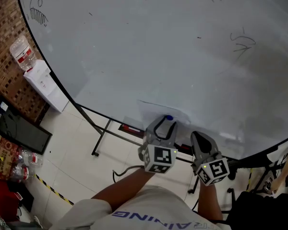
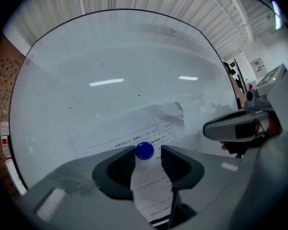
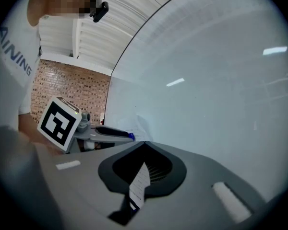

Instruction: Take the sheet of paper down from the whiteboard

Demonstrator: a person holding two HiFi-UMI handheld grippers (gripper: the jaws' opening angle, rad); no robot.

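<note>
A printed sheet of paper (image 2: 129, 135) lies flat against the whiteboard (image 1: 158, 47), low down and pinned by a round blue magnet (image 2: 144, 150). My left gripper (image 2: 148, 151) is open with that magnet between its fingertips and a small gap on the right side. In the head view the left gripper (image 1: 167, 120) points at the magnet (image 1: 169, 118) on the sheet of paper (image 1: 153, 110). Just to its right, my right gripper (image 1: 198, 137) is shut. In the right gripper view a strip of the sheet of paper (image 3: 139, 182) is pinched between the jaws of the right gripper (image 3: 145, 145).
The whiteboard stands on a black metal frame (image 1: 103, 133) over a tiled floor. A water dispenser (image 1: 45, 83) with a bottle stands by the brick wall at left. A dark panel (image 1: 19, 128) and several bottles (image 1: 24, 159) lie on the floor there.
</note>
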